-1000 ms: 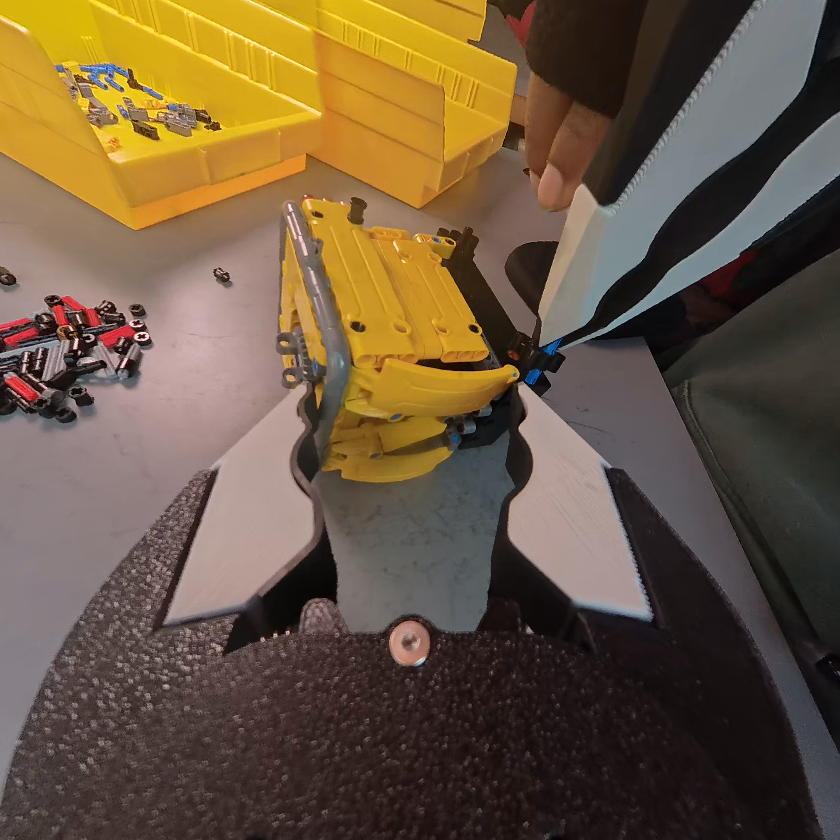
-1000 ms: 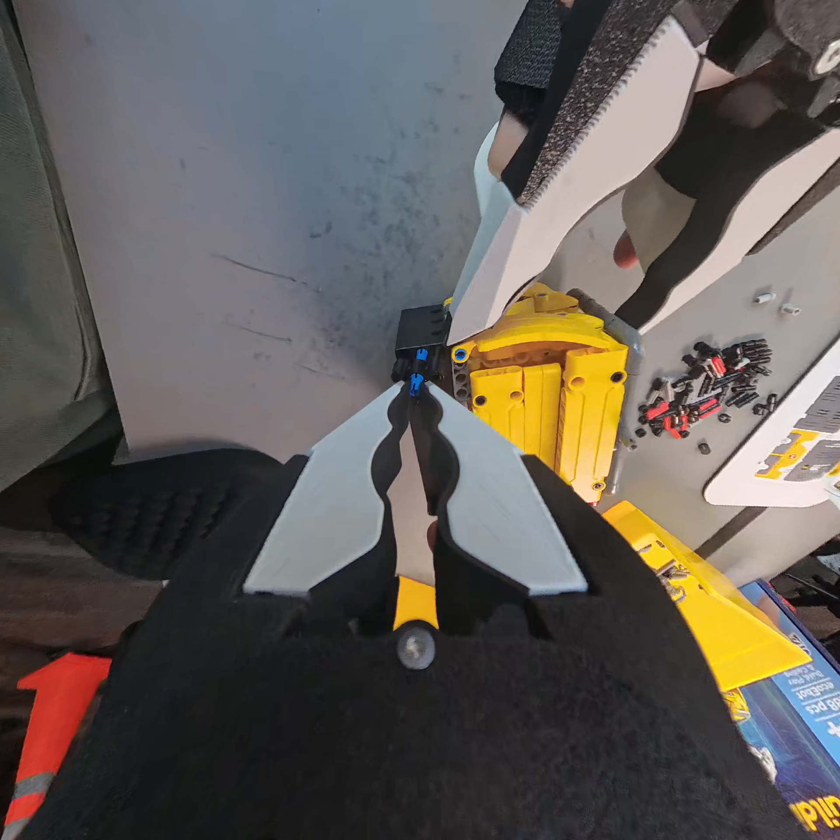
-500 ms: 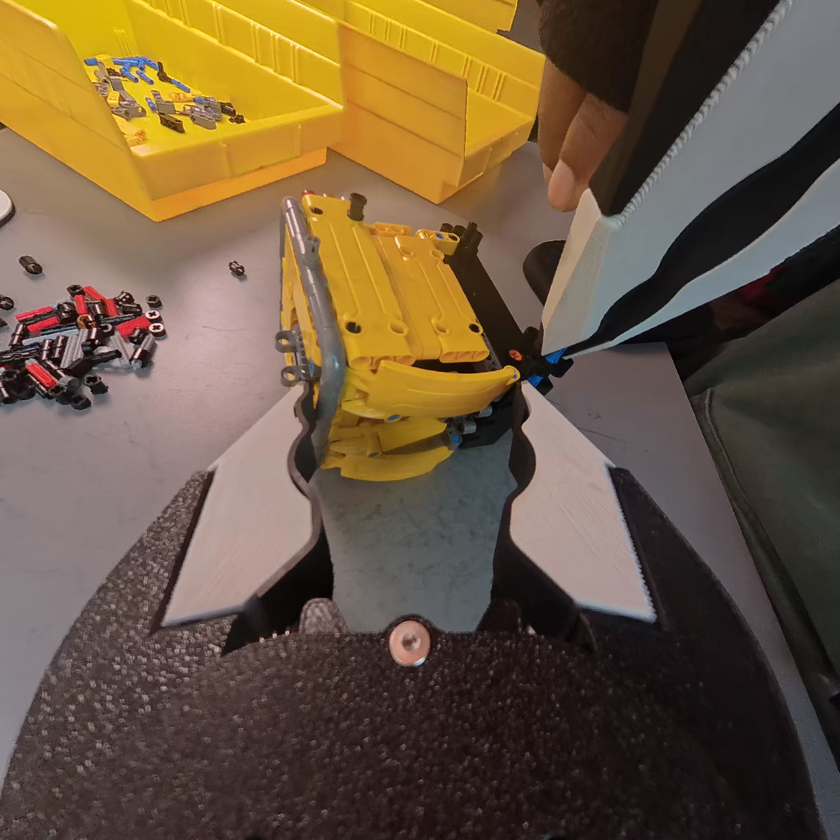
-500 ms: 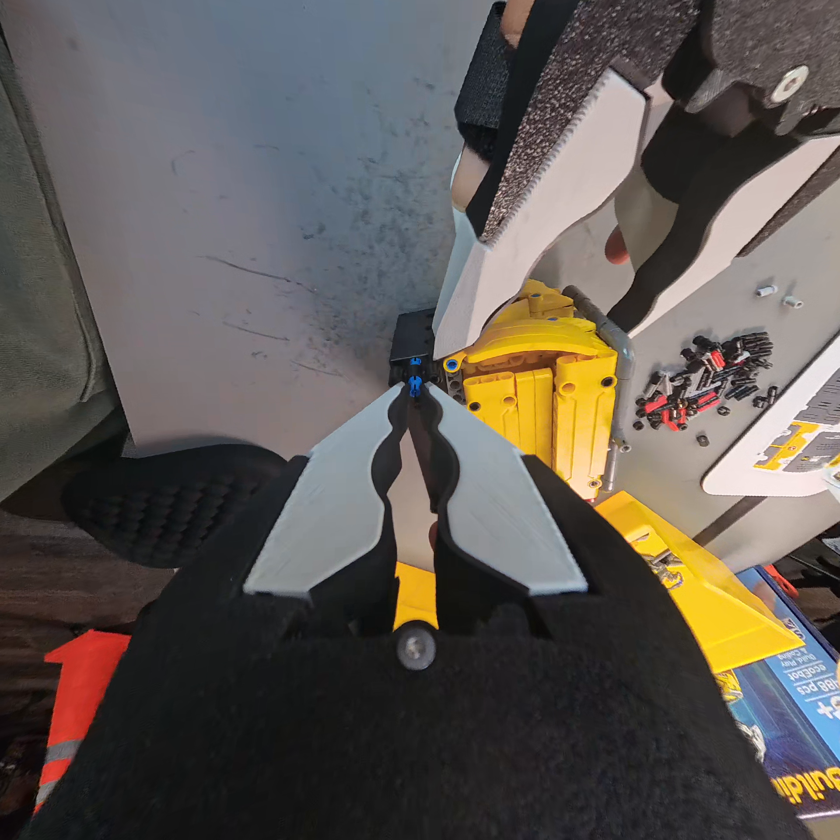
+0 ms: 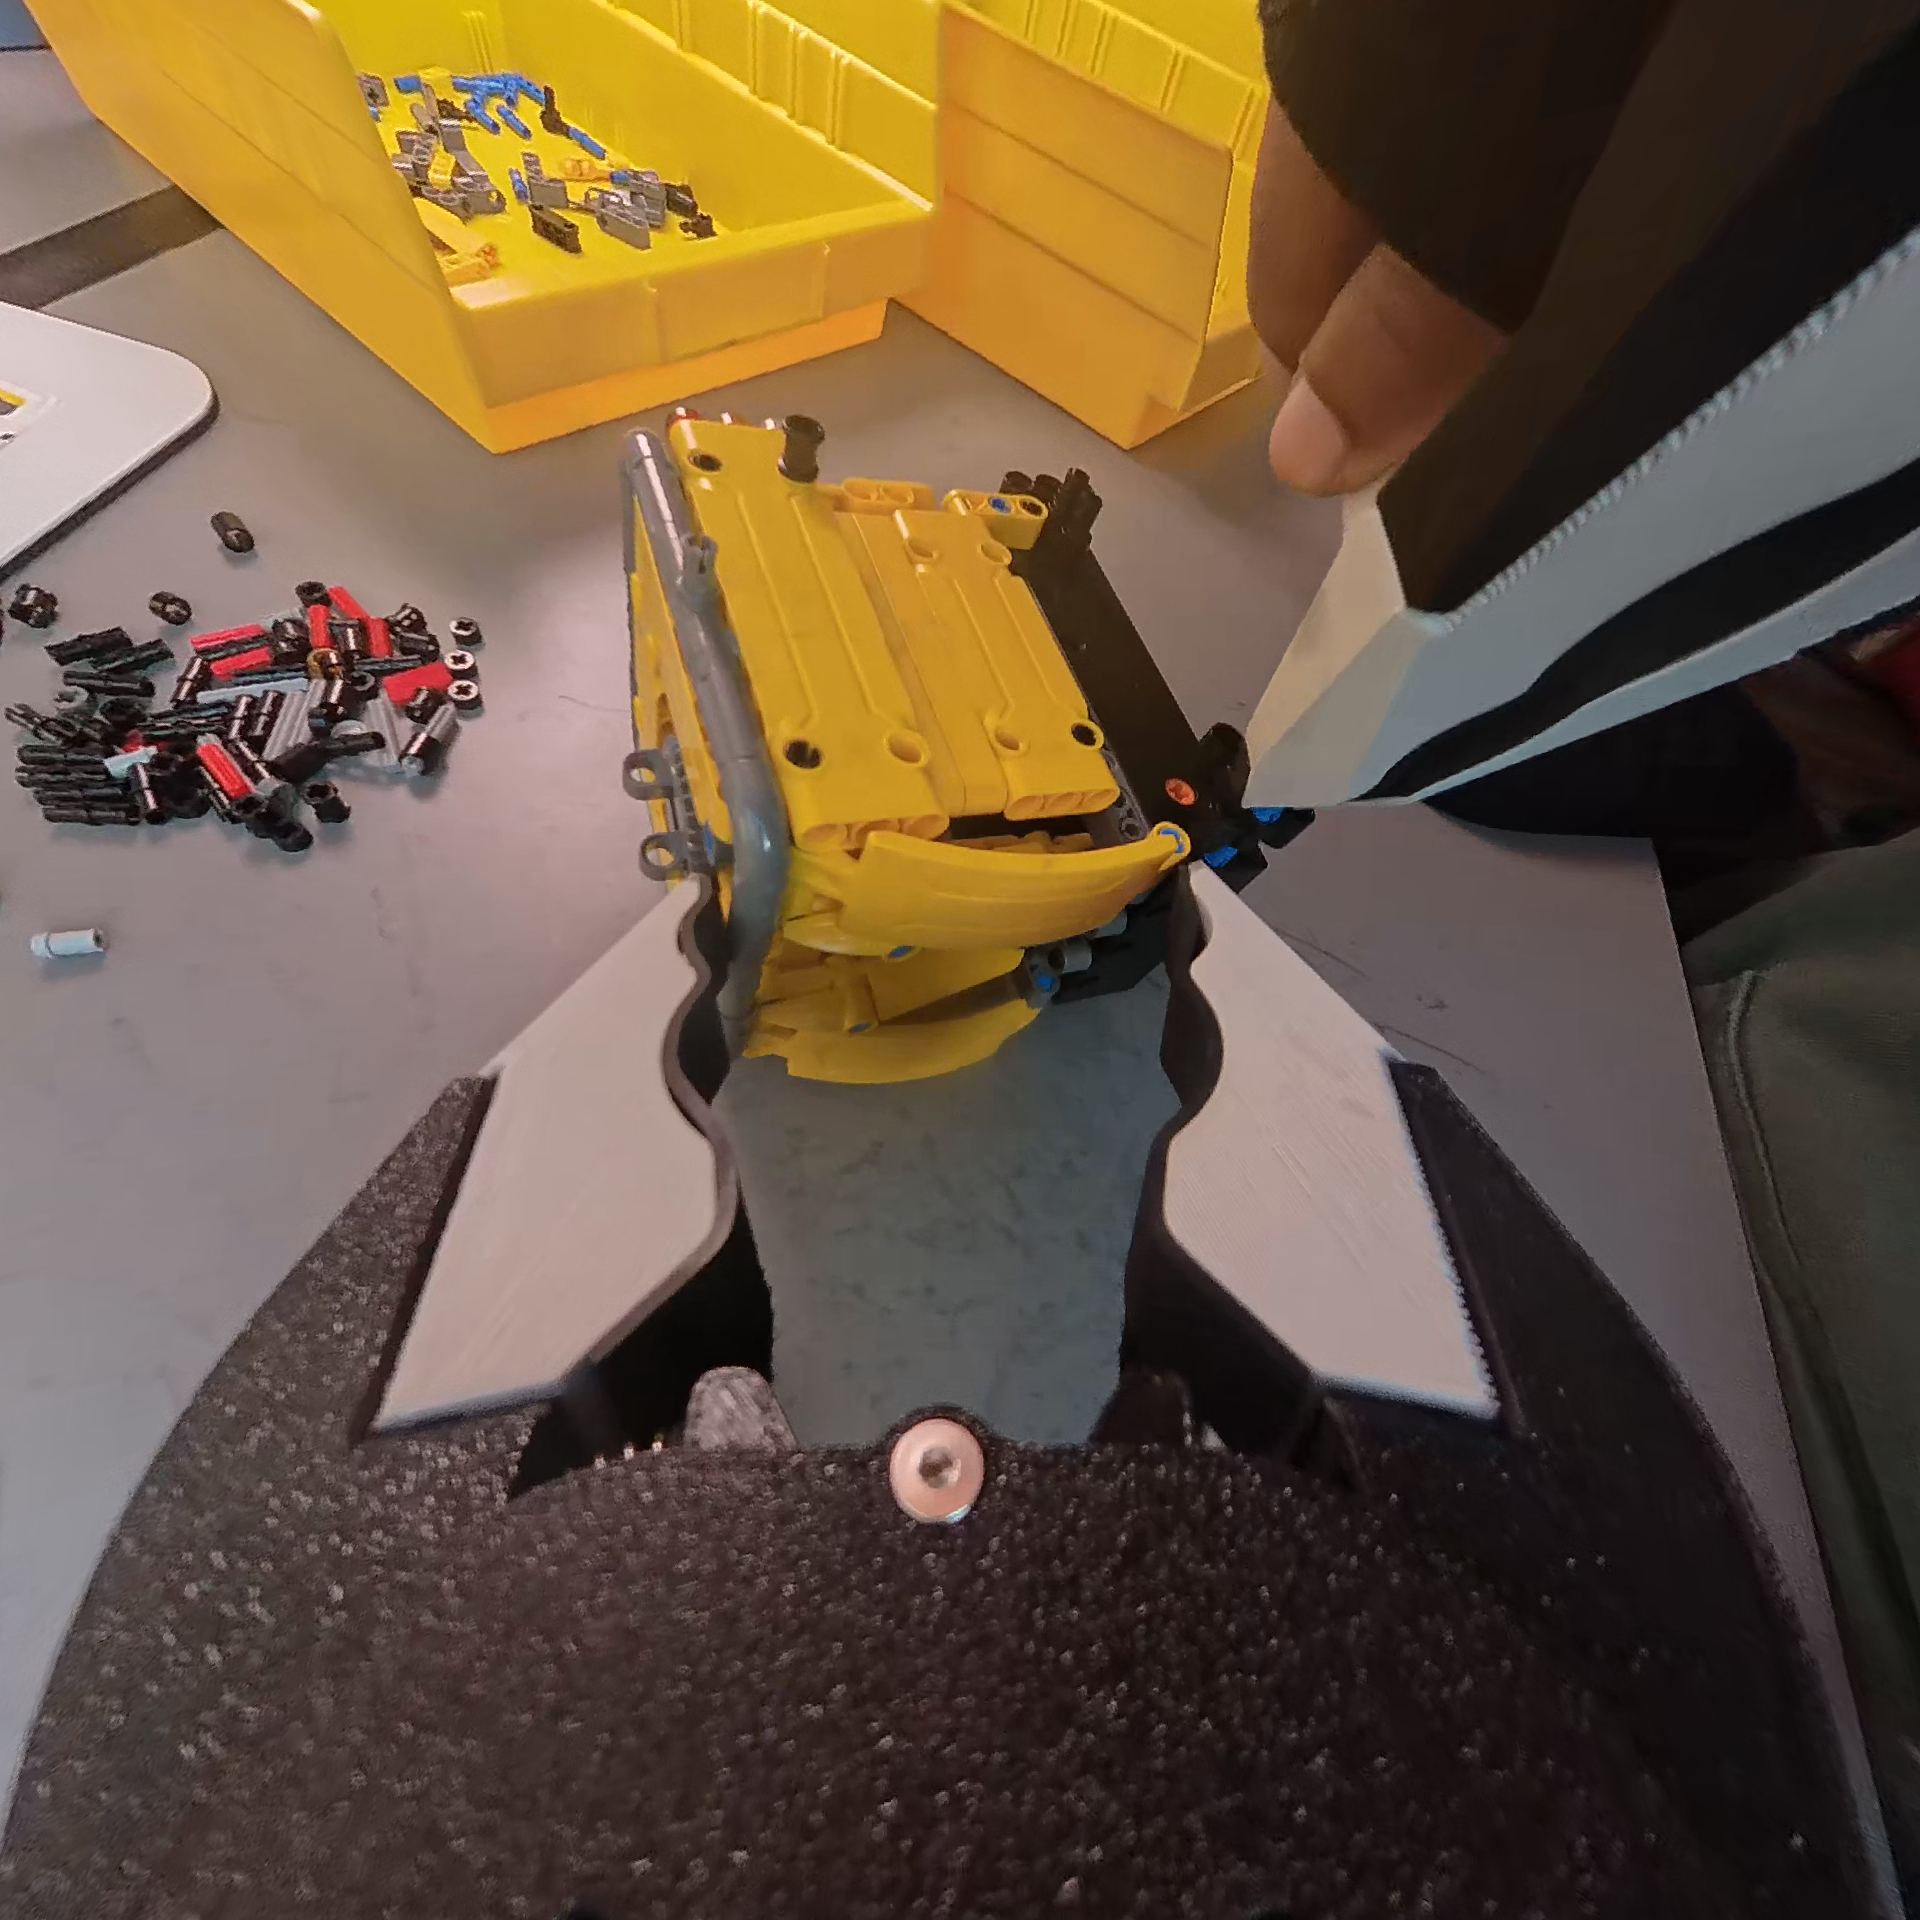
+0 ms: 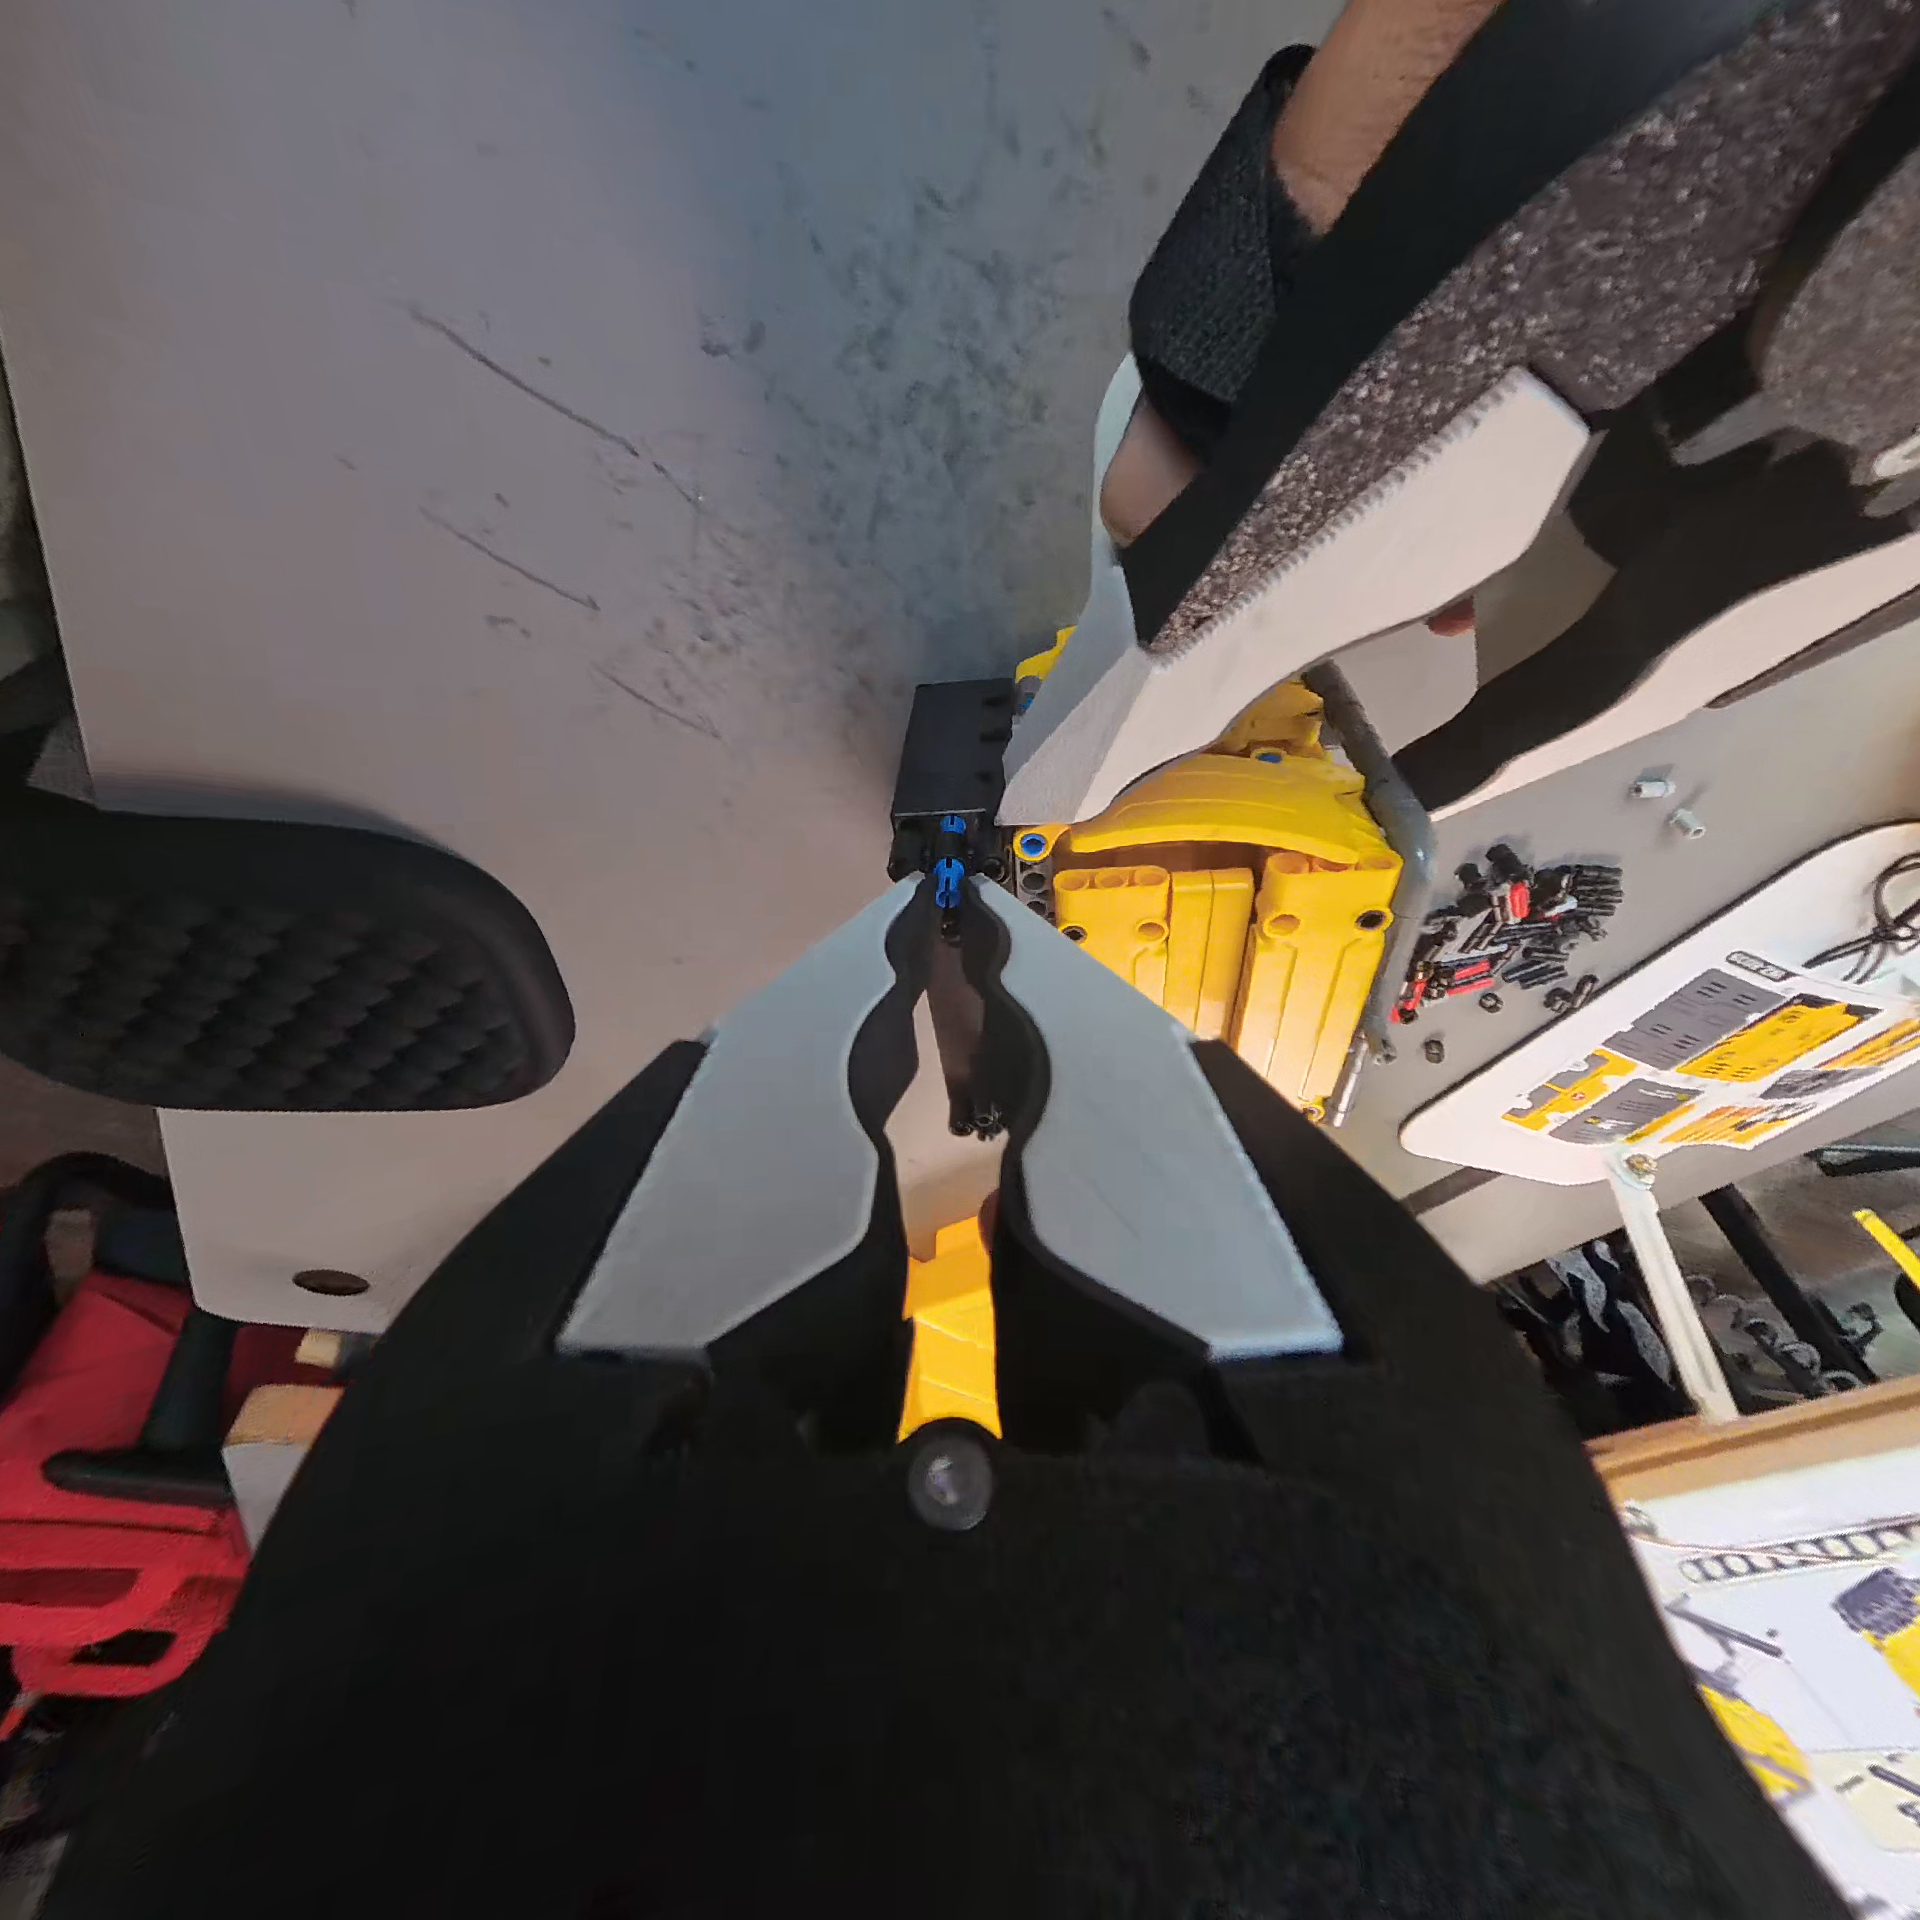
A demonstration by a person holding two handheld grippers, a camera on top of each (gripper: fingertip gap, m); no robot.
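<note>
Left gripper (image 5: 940,904) clamps the yellow brick model (image 5: 883,727) on the grey table (image 5: 416,1039). Right gripper (image 6: 948,883), nearly closed, pinches a black part with blue pin (image 6: 945,878) against the model's 3 o'clock edge. Loose pins (image 5: 239,717) lie at 9 o'clock, yellow bins (image 5: 644,208) at 12.

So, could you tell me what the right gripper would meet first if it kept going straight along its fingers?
Probably the black block at the corner of the yellow brick-built model; the right gripper, shut on a small blue-tipped black pin, is already at it.

Far end of the yellow brick model (image 6: 1226,935) hidden behind the left gripper (image 6: 1195,790); bin parts (image 5: 540,177) too small to identify.
</note>
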